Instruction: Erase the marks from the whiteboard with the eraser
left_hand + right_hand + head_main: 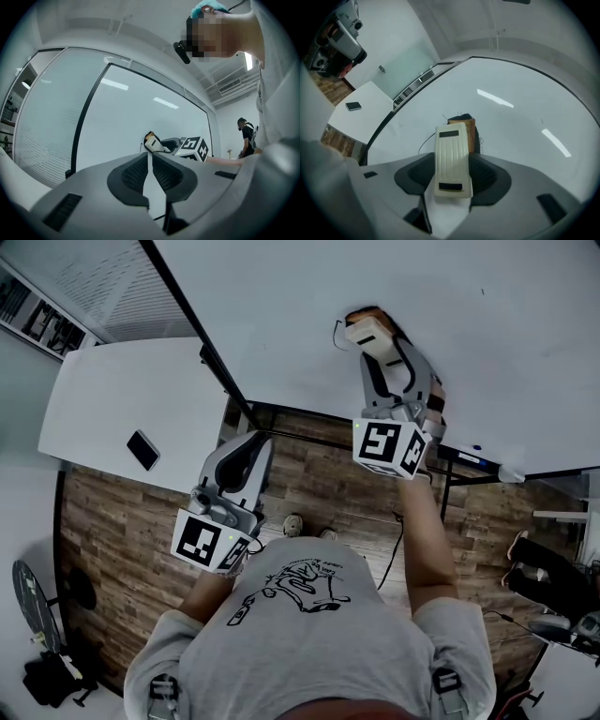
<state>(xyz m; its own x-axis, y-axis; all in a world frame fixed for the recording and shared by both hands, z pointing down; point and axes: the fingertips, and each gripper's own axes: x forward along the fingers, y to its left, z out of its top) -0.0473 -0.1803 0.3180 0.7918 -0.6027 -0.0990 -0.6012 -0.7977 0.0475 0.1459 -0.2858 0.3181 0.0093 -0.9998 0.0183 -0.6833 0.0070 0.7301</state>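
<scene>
One eraser [451, 154] in right claw [452, 177]

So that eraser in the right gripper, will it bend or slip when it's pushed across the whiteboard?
Probably stiff: the eraser has a ribbed, hard-looking cream shell. The right gripper clamps its sides, so slipping seems unlikely. Its pad appears to meet the whiteboard and likely glides easily.

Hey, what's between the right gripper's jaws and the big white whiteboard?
A cream ribbed plastic eraser, clamped by the right gripper, its brown-backed pad end at the whiteboard; the right gripper view shows it.
</scene>
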